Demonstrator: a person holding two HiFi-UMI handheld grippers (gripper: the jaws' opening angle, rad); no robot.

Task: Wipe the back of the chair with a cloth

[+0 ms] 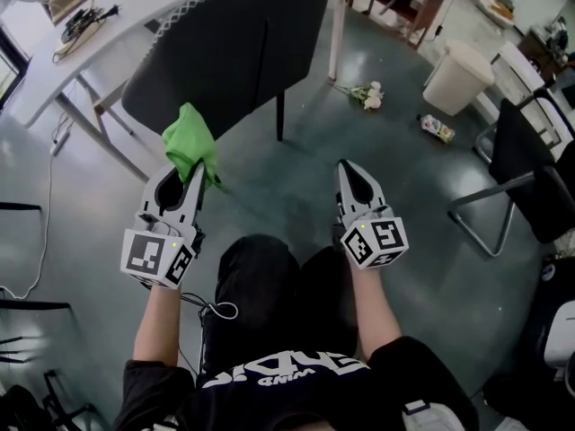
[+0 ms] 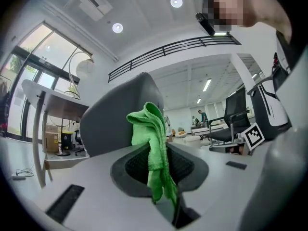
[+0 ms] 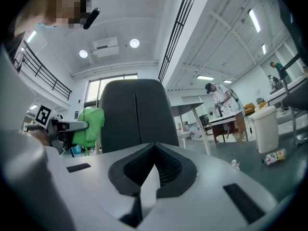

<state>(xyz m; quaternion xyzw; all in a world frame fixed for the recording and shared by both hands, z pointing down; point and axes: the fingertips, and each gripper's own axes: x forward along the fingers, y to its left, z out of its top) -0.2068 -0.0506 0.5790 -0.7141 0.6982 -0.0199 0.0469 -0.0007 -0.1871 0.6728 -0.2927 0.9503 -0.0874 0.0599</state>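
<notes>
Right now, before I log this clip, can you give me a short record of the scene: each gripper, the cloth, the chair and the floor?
left gripper: shut on the green cloth
right gripper: jaws together, nothing between them
chair back: dark grey, upright, ahead of both grippers
cloth to chair: by the back's lower left edge; contact cannot be told
floor, right side: white bin standing, bottle lying down
</notes>
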